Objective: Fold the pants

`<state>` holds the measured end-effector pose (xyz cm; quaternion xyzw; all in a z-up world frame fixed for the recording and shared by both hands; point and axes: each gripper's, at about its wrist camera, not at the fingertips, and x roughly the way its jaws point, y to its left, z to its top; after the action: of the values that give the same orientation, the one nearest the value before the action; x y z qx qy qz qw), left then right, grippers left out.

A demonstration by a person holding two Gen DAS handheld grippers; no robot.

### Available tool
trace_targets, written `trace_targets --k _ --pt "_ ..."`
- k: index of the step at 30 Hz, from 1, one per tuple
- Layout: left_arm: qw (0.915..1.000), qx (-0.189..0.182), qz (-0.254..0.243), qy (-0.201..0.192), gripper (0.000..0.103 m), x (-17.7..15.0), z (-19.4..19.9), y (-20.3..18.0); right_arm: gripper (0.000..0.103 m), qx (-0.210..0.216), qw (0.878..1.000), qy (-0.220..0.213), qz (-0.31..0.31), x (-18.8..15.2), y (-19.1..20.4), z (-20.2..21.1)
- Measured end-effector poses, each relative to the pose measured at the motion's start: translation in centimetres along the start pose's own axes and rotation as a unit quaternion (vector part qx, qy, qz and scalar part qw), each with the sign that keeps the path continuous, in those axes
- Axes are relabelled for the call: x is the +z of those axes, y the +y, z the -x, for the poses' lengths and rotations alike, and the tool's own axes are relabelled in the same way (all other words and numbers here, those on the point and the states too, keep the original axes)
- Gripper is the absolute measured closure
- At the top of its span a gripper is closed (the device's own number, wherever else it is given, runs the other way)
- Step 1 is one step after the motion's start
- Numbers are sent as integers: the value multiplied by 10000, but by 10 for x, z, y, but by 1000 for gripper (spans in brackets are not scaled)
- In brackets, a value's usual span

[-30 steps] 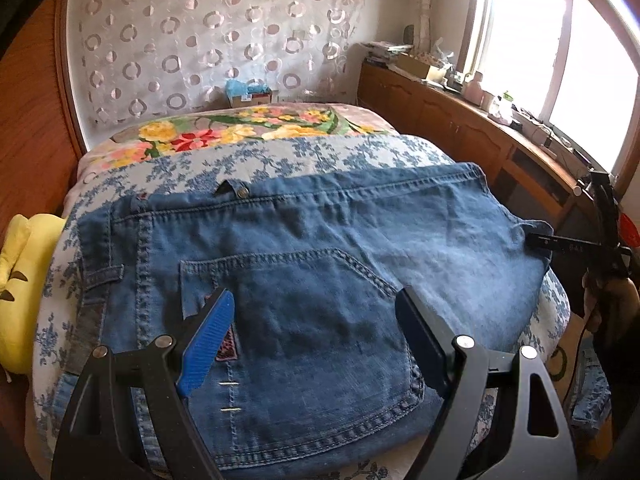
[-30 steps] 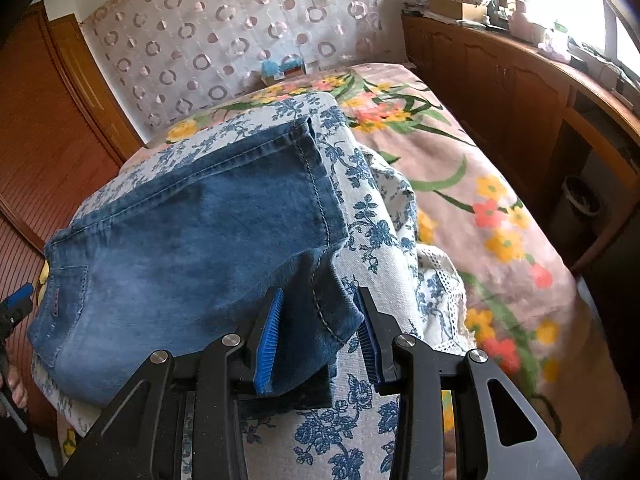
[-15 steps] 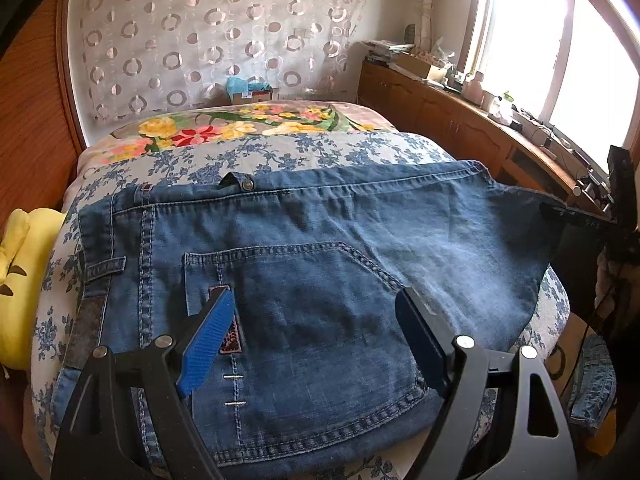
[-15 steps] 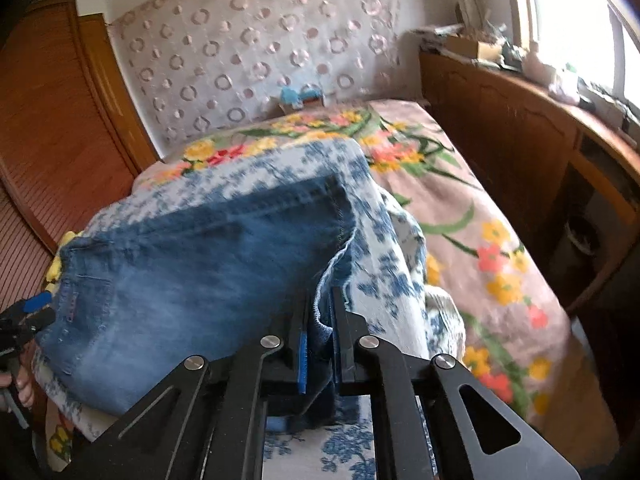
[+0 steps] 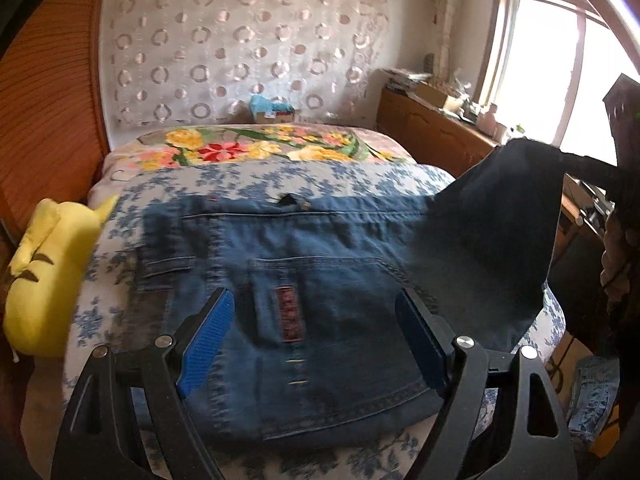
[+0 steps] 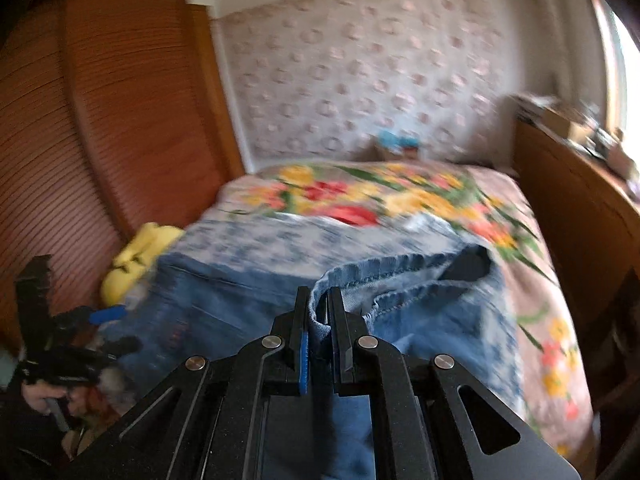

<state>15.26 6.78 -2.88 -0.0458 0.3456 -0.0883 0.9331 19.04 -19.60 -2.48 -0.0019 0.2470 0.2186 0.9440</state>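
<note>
Blue jeans (image 5: 320, 280) lie folded on the bed, waistband at the far side, back pocket facing up. My left gripper (image 5: 312, 332) is open and empty, hovering over the pocket near the bed's front edge. My right gripper (image 6: 319, 312) is shut on the jeans' hem (image 6: 360, 276) and holds that leg end lifted off the bed. In the left wrist view the lifted leg end (image 5: 512, 216) hangs dark against the window, with the right gripper (image 5: 600, 172) at the far right. The left gripper (image 6: 72, 344) shows at lower left in the right wrist view.
A yellow plush pillow (image 5: 44, 276) lies at the bed's left edge. A floral blanket (image 5: 256, 148) covers the far bed. A wooden cabinet (image 5: 432, 132) runs along the right under the window. A wooden headboard panel (image 6: 100, 120) stands on the left.
My right gripper shut on the jeans' hem, then lifted the leg end up and toward the left over the jeans. My left gripper stayed open above the pocket.
</note>
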Motion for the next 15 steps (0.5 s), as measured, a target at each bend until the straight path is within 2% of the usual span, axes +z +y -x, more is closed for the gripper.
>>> trace_targets --k 5,10,12,15 --pt "9996 170 189 -114 20 -3 14 21 95 668 9969 -22 408 14 59 -10" --pt "9991 240 319 -149 20 -7 17 32 95 1083 9921 241 583 9 89 -23" --pt "9991 231 342 -133 20 -9 16 33 83 1056 9912 418 676 4 96 -29" --pt "9993 179 310 -90 20 -8 12 30 74 939 9918 448 746 6 89 -27"
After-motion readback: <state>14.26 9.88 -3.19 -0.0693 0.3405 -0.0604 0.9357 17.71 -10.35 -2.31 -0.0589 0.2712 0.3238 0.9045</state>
